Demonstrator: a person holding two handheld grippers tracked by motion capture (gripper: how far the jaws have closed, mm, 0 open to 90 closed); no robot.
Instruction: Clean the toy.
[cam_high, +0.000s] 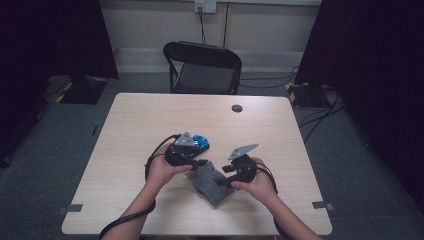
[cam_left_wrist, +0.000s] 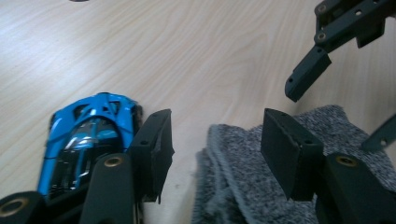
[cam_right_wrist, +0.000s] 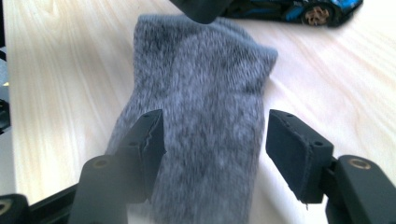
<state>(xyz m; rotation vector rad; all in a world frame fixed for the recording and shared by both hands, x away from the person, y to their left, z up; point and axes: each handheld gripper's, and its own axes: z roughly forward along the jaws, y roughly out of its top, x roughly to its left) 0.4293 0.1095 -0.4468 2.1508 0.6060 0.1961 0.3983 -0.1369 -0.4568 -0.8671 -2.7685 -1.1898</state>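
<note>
Soft overhead light is brightening the table (cam_high: 150, 115) while its surroundings are lying dim, and the grey sock (cam_right_wrist: 205, 116) is looking slightly blurred, perhaps from motion.

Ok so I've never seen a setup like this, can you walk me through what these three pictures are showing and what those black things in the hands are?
A person sits at a wooden table and holds a hand tool in each hand. Each tool is a gripper with two black jaws that open and close. The wide picture comes from a camera above, looking down: the left gripper is on the left, the right gripper on the right. The other two pictures come from small cameras riding on each gripper, looking along its jaws. On the table lie a grey sock and a blue toy car. In both gripper views the jaws stand apart over the sock without pressing it, so nothing is held at this moment. An empty black chair stands behind the table.
</note>
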